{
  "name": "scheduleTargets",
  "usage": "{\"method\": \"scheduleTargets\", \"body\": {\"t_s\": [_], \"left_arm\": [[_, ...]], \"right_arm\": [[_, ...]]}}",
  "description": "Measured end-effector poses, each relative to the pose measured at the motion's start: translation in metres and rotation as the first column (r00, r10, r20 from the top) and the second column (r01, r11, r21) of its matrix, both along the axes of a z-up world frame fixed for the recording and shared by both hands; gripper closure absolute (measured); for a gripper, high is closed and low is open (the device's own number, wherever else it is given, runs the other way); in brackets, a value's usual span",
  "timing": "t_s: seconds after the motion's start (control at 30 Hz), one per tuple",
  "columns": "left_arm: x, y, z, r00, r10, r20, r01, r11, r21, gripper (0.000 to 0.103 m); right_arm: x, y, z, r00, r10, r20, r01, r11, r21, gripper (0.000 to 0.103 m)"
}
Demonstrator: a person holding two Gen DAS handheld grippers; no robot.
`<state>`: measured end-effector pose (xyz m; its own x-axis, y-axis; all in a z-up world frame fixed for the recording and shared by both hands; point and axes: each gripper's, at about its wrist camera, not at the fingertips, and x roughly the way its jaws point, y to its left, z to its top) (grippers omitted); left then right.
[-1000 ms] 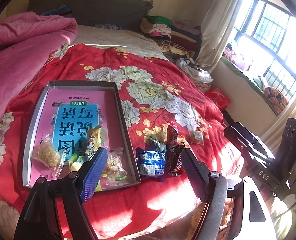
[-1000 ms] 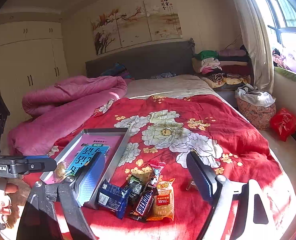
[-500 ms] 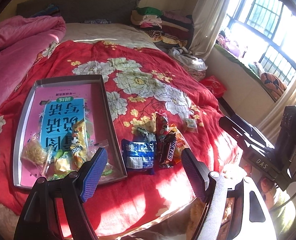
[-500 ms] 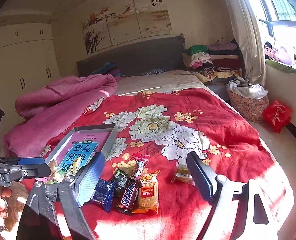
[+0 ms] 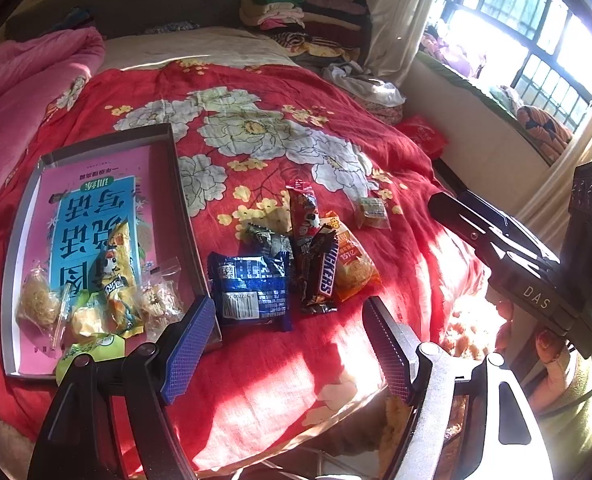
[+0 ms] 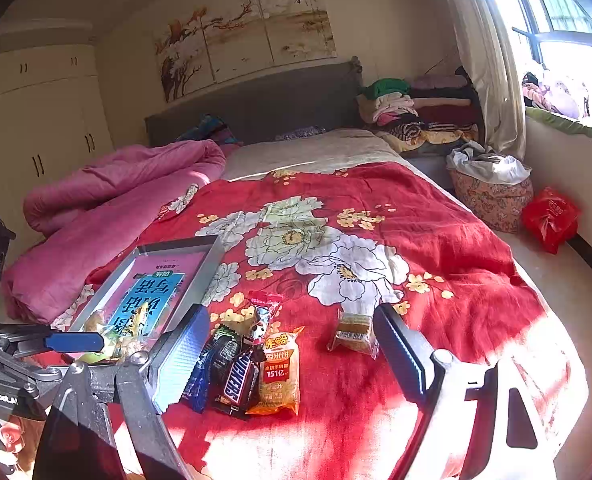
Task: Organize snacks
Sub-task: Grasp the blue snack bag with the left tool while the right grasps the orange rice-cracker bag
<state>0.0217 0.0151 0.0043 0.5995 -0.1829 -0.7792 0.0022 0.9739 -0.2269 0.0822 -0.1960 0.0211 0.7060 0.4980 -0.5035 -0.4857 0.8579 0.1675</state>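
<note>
— Progress on the snacks?

— Partly sorted. Inside the grey tray [image 5: 183,184], at its near end: a clear bag of noodle-like crisps [image 5: 37,306], a yellow cartoon packet [image 5: 117,268], a clear bag of small biscuits [image 5: 161,300] and a green-wrapped piece [image 5: 91,350], all lying on a pink and blue book [image 5: 91,208] that lines the tray.

— And outside the tray?

— Still loose on the red floral bedspread [image 5: 279,92], just beside the tray's right wall: a blue packet [image 5: 251,288], a dark crumpled wrapper [image 5: 269,240] behind it, a Snickers bar [image 5: 320,276], a long red stick packet [image 5: 302,208] and an orange rice-cracker bag [image 6: 277,372], bunched and overlapping. Further right, apart from the pile, a small clear-wrapped cake [image 6: 354,334].

— State of the tongs?

— Left tongs [image 5: 283,344] spread wide, empty, hanging over the near edge of the bed close to the blue packet. Right tongs [image 6: 291,354] likewise wide and empty, framing the pile and the small cake.

— Judgement?

— Roughly four in, six left; probably the blue packet next, being nearest the left tongs
</note>
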Motion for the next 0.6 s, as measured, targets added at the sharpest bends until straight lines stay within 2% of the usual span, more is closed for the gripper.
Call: {"method": "scheduleTargets", "body": {"t_s": [0.33, 0.6], "left_arm": [[0.011, -0.011, -0.020, 0.998, -0.022, -0.062, 0.025, 0.998, 0.052, 0.026], [0.028, -0.018, -0.030, 0.994, -0.039, -0.102, 0.052, 0.990, 0.129, 0.026]], "right_arm": [[0.011, 0.000, -0.017, 0.998, -0.001, -0.065, 0.000, 1.000, -0.025, 0.020], [0.015, -0.002, -0.026, 0.996, 0.001, -0.095, -0.004, 1.000, -0.027, 0.020]]}}
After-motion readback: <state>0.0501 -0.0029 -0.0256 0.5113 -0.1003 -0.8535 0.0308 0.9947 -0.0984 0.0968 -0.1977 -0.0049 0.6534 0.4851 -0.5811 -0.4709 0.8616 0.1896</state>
